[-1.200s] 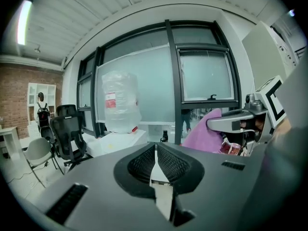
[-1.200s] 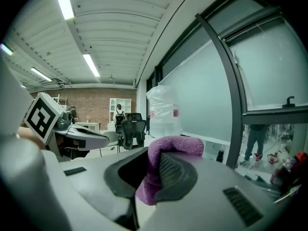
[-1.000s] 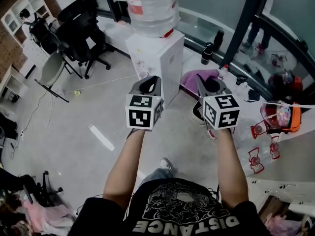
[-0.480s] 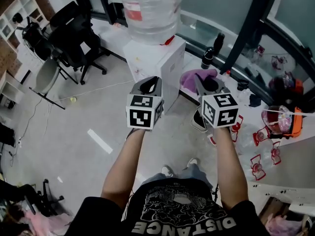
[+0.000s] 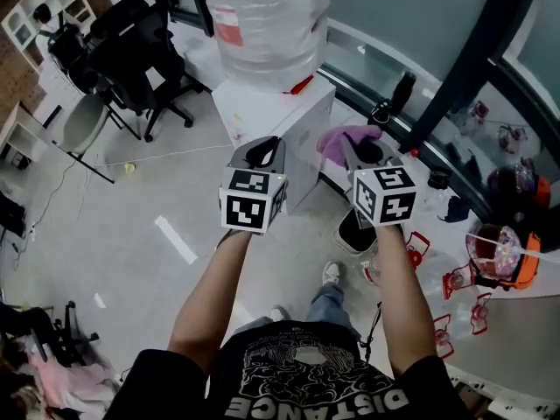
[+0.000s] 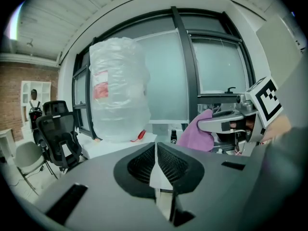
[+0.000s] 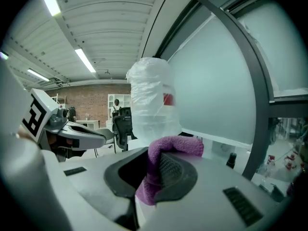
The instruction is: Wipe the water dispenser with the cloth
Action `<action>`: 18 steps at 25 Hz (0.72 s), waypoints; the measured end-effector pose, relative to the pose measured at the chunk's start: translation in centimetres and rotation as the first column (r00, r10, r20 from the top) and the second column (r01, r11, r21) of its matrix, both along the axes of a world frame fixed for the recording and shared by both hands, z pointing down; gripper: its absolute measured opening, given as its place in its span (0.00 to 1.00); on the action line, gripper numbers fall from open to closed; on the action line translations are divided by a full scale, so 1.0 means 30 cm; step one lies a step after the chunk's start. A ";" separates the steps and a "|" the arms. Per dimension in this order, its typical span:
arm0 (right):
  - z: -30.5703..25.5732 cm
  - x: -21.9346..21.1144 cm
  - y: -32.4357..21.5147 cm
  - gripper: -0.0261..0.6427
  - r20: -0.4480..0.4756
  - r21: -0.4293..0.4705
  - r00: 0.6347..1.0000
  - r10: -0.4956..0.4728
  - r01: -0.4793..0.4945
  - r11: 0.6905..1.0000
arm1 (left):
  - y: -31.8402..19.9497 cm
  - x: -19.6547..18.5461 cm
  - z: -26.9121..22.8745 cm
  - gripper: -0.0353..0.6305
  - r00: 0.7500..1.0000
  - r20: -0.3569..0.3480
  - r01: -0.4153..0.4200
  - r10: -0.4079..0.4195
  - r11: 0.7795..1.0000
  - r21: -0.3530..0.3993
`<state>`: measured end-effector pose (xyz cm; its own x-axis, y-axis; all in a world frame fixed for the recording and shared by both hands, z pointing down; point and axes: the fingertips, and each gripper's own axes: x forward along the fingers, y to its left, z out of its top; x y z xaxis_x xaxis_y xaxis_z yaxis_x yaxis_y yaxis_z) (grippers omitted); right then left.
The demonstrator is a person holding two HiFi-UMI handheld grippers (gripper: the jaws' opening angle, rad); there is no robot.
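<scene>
The right tongs (image 7: 153, 174) were clamped on the purple cloth (image 7: 166, 150). One fold was pinched between the jaws and the rest was draped over the forward jaw. This hold judged suitable for wiping: the fabric led the tongs, so the cloth, not the jaw, would meet a surface first.

The left tongs (image 6: 155, 163) were pressed together with nothing between them. They were held level with the right tongs and just beside them. They appeared to be in reserve, and no bracing or second grasp was in hand.

In the head view both tongs sat at mid-frame, pointing toward the upper part of the frame. The water dispenser (image 5: 278, 121), a white cabinet, stood directly beyond them, with its near corner between the two jaw sets. The clear bottle (image 5: 267, 20) on top of it filled the upper centre. In the head view the cloth appeared just right of the cabinet's side face. Contact between cloth and cabinet could not be confirmed, and the right gripper view showed the cabinet top beyond the cloth. The wipe was therefore judged not yet begun.

Black office chairs (image 5: 131, 55) stood on the floor (image 5: 114, 226) at upper left. A dark-framed window (image 5: 455, 86) ran along the upper right.
</scene>
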<state>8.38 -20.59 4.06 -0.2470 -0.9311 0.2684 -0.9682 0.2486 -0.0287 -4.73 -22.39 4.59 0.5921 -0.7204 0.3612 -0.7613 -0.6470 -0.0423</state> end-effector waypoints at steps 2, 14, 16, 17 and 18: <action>0.031 0.045 -0.073 0.10 0.006 -0.015 0.999 -0.033 0.033 0.999 | -0.053 0.044 0.019 0.11 0.999 0.011 0.030 -0.030 1.000 -0.010; 0.237 0.227 -0.475 0.10 0.016 -0.108 0.971 -0.240 0.240 0.965 | -0.287 0.217 0.189 0.11 0.977 0.078 0.203 -0.196 0.976 -0.083; 0.278 0.222 -0.524 0.10 0.006 -0.122 0.959 -0.283 0.282 0.952 | -0.304 0.223 0.222 0.11 0.971 0.090 0.230 -0.222 0.969 -0.088; 0.297 0.220 -0.544 0.10 -0.002 -0.126 0.954 -0.301 0.298 0.946 | -0.311 0.227 0.236 0.11 0.968 0.094 0.241 -0.232 0.967 -0.088; 0.314 0.219 -0.564 0.10 -0.012 -0.129 0.949 -0.315 0.311 0.942 | -0.317 0.229 0.248 0.11 0.966 0.095 0.249 -0.241 0.965 -0.087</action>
